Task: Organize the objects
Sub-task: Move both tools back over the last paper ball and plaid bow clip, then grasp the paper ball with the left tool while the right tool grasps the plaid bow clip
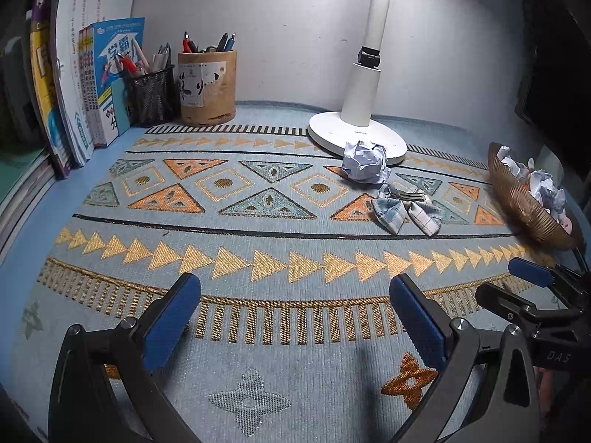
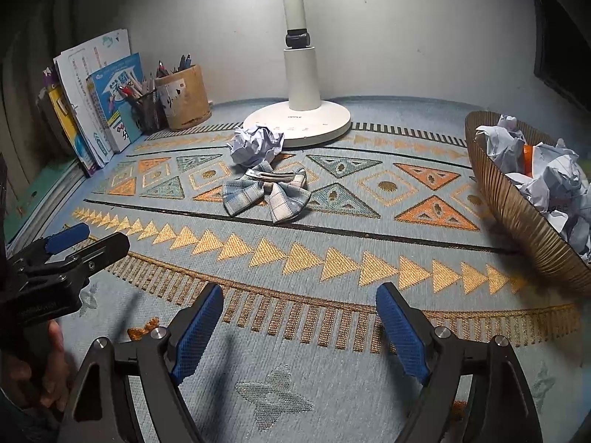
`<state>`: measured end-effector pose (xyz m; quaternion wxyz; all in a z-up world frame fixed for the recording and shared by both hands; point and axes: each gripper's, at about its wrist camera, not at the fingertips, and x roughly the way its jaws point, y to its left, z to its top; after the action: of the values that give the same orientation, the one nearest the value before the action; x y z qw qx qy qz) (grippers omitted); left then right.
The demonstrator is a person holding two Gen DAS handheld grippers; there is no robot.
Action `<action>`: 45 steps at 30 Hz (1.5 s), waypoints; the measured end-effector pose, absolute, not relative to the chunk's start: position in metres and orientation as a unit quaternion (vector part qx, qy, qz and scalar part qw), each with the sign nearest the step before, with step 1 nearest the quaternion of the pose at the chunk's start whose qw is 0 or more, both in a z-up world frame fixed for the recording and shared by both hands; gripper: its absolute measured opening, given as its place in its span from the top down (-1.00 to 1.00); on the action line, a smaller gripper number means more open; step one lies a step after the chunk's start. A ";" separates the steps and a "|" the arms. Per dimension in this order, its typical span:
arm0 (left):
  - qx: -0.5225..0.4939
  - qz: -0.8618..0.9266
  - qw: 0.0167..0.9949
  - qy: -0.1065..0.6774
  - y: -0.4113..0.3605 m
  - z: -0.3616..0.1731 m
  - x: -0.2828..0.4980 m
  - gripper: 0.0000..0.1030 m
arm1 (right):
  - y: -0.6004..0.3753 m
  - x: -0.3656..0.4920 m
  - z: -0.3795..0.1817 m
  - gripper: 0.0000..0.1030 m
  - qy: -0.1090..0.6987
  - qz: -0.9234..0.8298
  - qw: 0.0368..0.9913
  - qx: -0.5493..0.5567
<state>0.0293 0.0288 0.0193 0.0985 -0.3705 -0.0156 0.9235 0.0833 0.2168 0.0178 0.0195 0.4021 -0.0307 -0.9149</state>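
Cut off and unreadable parts

The lamp (image 1: pixel 364 85) loses its head at the top edge; the bowl (image 2: pixel 524 217) runs past the right edge; print on the books (image 1: pixel 110 74) is too small.

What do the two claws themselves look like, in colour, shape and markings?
Both look alike. The left claw has black curved arms with silver round bolts and two flat fingers faced with blue textured pads. The right claw has the same black frame, silver bolts and blue pads. Its body, seen from the left wrist view, bears the pale letters "DA5". No cables or sleeves are clearly visible.
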 end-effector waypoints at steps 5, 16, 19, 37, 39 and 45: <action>-0.376 0.922 0.094 -0.015 0.029 0.018 0.028 -0.99 | 0.211 0.083 0.016 -0.62 -0.014 -0.915 0.016 0.404; -0.406 0.890 0.191 -0.080 0.034 0.054 -0.035 -0.99 | 0.222 0.034 0.034 -0.63 0.012 -0.871 0.083 0.484; -0.444 0.868 0.217 -0.056 0.065 0.046 -0.079 -0.99 | 0.220 0.011 0.037 -0.63 0.077 -0.884 0.077 0.454; -0.456 0.857 0.232 -0.058 0.100 0.007 -0.139 0.12 | 0.196 -0.049 0.004 0.11 0.099 -0.881 0.173 0.429; -0.442 0.867 0.224 -0.054 0.092 0.015 -0.123 0.12 | 0.194 -0.042 0.005 0.37 0.105 -0.884 0.169 0.422; -0.411 0.880 0.223 -0.078 0.056 0.036 -0.065 0.12 | 0.206 -0.003 0.017 0.60 0.028 -0.890 0.167 0.424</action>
<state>-0.0654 0.0557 0.0361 0.2233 -0.4113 -0.0782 0.8803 -0.0028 0.2063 0.0174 0.1668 0.4240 0.0283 -0.8897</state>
